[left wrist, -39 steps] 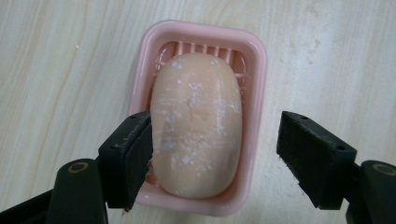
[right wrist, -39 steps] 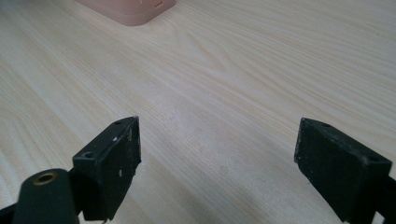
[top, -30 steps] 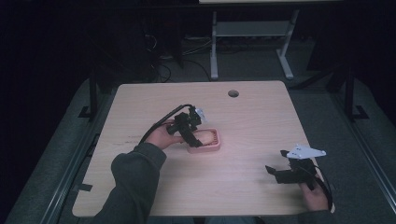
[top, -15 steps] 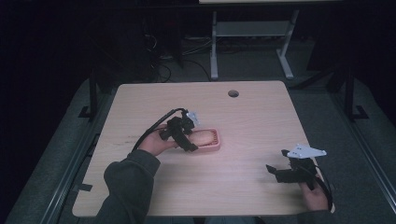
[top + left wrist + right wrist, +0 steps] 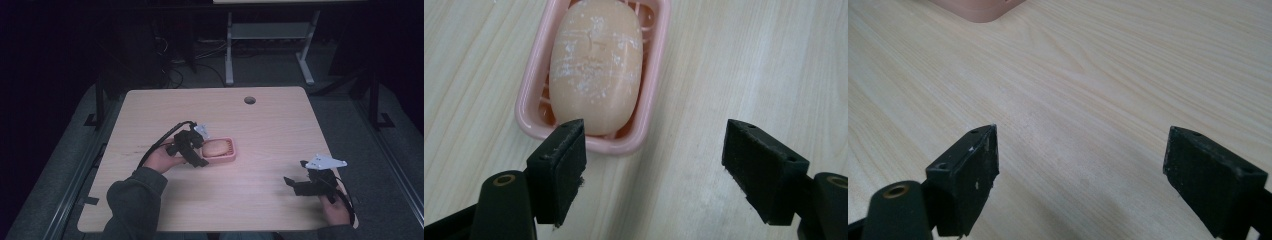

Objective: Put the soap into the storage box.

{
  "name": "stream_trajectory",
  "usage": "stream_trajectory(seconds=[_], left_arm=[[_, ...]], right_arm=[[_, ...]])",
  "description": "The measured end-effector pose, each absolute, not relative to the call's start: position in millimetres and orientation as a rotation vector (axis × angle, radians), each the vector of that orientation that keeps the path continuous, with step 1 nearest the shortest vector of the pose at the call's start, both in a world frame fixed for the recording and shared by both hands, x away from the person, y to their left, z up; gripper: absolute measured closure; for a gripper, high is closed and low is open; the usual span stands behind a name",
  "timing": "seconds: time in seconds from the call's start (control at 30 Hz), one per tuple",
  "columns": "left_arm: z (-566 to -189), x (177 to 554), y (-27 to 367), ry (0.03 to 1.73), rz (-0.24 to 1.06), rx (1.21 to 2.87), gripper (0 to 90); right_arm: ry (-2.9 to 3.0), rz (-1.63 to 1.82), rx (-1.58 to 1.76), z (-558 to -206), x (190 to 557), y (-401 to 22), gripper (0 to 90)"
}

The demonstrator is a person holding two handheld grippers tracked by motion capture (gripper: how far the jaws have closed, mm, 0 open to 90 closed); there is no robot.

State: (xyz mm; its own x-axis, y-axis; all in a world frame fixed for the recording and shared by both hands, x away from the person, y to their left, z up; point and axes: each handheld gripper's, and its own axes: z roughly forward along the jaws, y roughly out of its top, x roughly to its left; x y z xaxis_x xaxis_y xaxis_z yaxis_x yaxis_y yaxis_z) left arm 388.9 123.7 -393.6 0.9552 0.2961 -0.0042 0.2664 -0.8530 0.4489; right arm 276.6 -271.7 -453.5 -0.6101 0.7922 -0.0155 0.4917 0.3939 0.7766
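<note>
While the peach oval bar of soap (image 5: 595,65) lies inside the little pink plastic soap dish (image 5: 535,80), the left gripper (image 5: 654,165) waits just beside the dish's near end with its jaws wide apart and nothing between them. I think it is lined up there so it can reach for the soap or the dish. Far from the dish, near the table's (image 5: 270,125) front edge, the right gripper (image 5: 1080,177) rests over bare wood, jaws apart too, likely just keeping out of the way
</note>
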Motion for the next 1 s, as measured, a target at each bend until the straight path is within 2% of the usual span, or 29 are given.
stream_trajectory(seconds=[1.0], left_arm=[[-400,360,159,0.410,0.077,2.618,25.4]], right_arm=[[2.273,1.048,1.124,-455,281,-271,14.1]])
